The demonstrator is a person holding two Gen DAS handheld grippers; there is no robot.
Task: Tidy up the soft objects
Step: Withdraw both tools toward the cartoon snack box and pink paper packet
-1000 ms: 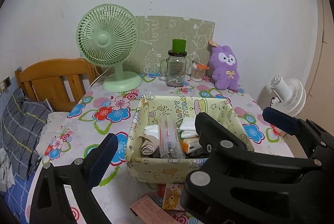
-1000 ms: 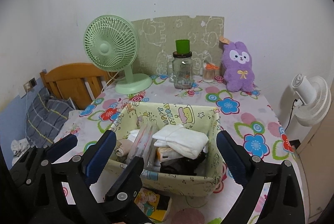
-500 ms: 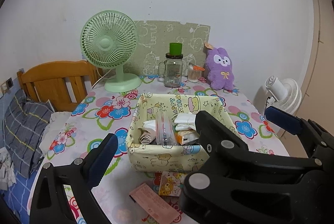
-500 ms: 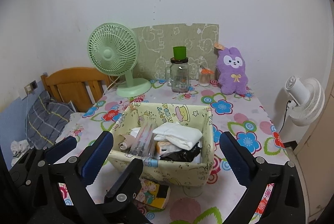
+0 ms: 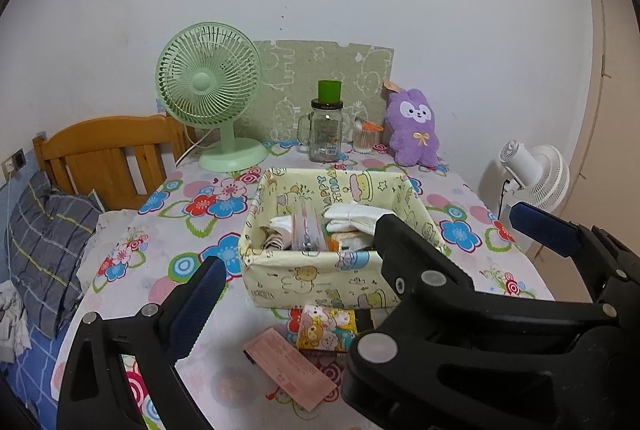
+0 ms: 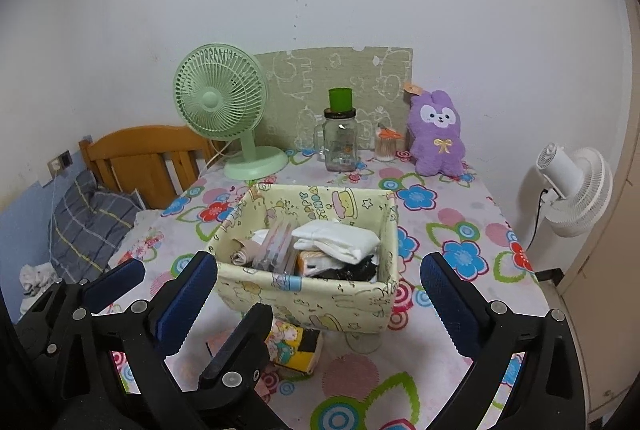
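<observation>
Hovering back from the desk (image 6: 460, 362), both tongs sit spread and empty, which reads as a pause between picks rather than a carry. The right tongs (image 6: 320, 294) frame the near wall of the bin (image 6: 320, 306) without touching it, jaws wide with nothing between them. The left tongs (image 5: 364, 250) look just as wide in their own view, one blue pad low at the left and the other far off by the white fan (image 5: 536, 177); the black arm that crosses the middle of that view is the right tool, held close alongside.

The soft things are mostly in the bin already: a folded white cloth (image 6: 336, 240) lies on top at the right, probably laid last, with a rolled beige piece (image 6: 242, 254) and dark fabric tucked lower. Clear bags (image 6: 276, 246) stand on edge between them, likely wedged upright to save room.

Still outside is the purple plush (image 6: 436, 133), propped upright against the wall at the far edge (the most obvious soft item left). A cartoon packet (image 5: 326, 328) and a pink slip (image 5: 288, 366) lie flat on the desk just in front of the bin; whether they count as soft I cannot tell. The green fan (image 5: 210, 85) and jar (image 5: 326, 131) stand beside the plush, so a reach there wants care.
</observation>
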